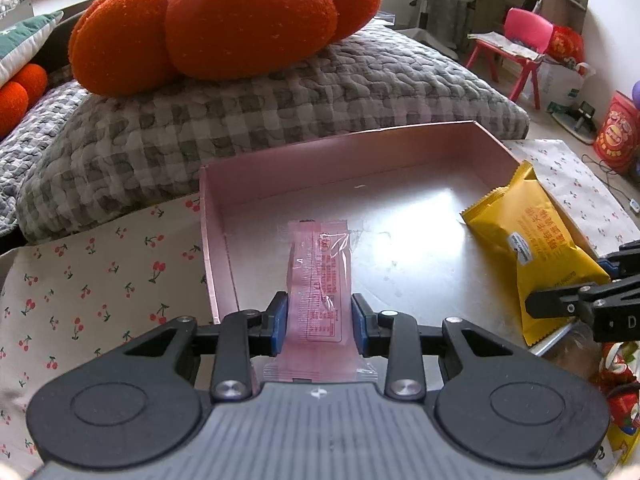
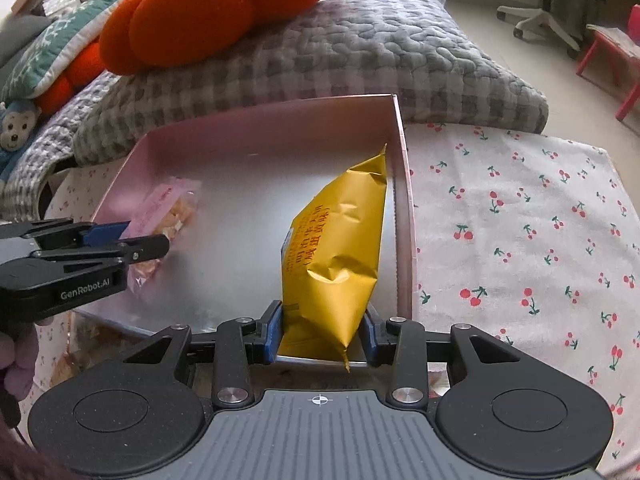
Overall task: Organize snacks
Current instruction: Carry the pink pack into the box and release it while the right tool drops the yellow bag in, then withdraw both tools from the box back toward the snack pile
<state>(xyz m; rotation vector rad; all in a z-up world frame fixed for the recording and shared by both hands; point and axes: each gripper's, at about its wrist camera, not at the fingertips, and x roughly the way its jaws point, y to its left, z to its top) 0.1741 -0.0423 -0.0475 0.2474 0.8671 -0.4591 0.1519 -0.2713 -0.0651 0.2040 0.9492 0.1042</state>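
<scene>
A shallow pink box [image 1: 320, 168] lies on a cherry-print cloth. My left gripper [image 1: 319, 304] is shut on a slim pink snack packet [image 1: 320, 256], whose far end rests on the box floor near the left wall. In the right wrist view, my right gripper [image 2: 324, 332] is shut on the near end of a yellow snack packet [image 2: 340, 240], which lies along the right wall of the box [image 2: 260, 120]. The left gripper [image 2: 144, 238] and the pink packet [image 2: 168, 208] show at the left there. The yellow packet [image 1: 536, 256] and right gripper [image 1: 572, 284] appear at the right of the left wrist view.
Behind the box lies a grey checked quilt [image 1: 280, 100] with an orange pumpkin cushion [image 1: 224, 20] on top. The cherry-print cloth [image 2: 520, 220] spreads to both sides. More snack packets [image 1: 616, 380] lie at the near right. A red chair [image 1: 520, 40] stands on the floor beyond.
</scene>
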